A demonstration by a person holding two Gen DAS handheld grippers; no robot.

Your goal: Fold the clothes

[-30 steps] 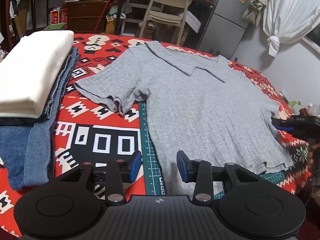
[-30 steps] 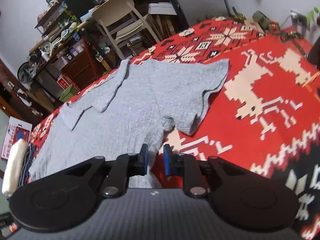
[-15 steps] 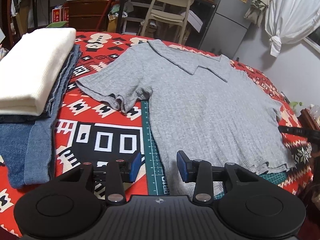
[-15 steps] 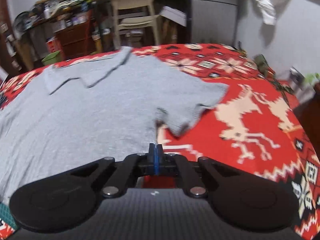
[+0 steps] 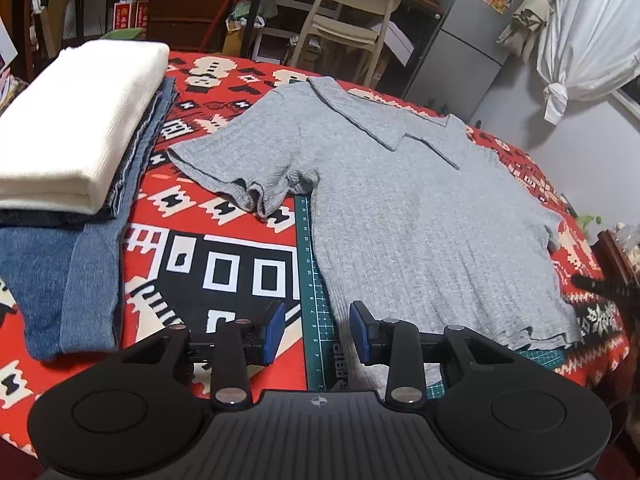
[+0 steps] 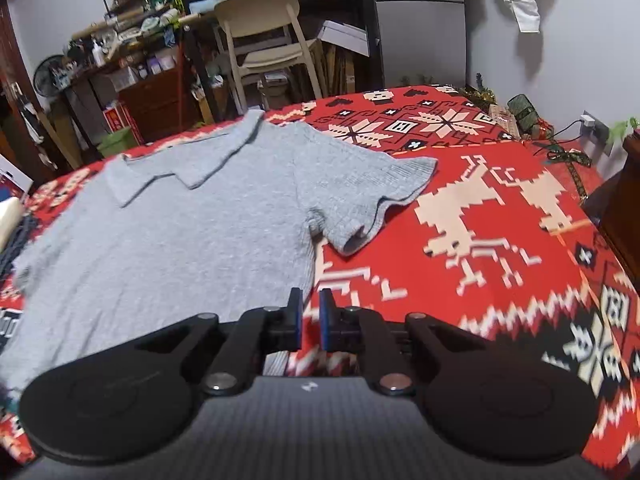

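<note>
A grey ribbed short-sleeved shirt with a collar [image 5: 408, 208] lies spread flat, front up, on a red patterned cloth [image 5: 224, 248]. It also shows in the right wrist view [image 6: 180, 232]. My left gripper [image 5: 316, 332] is open and empty, just above the shirt's lower left corner. My right gripper [image 6: 310, 320] has its jaws a narrow gap apart and holds nothing, by the shirt's right side edge, below the right sleeve [image 6: 372, 204].
A stack of folded clothes lies at the left: a cream piece [image 5: 80, 120] on dark and blue denim [image 5: 68, 276]. A green cutting mat [image 5: 314, 292] shows under the shirt. A chair [image 5: 348, 28], shelves and a fridge stand behind the table.
My right gripper was shut half a second ago and has opened a little; its view has swung and drawn back. My left gripper has barely moved and stays open.
</note>
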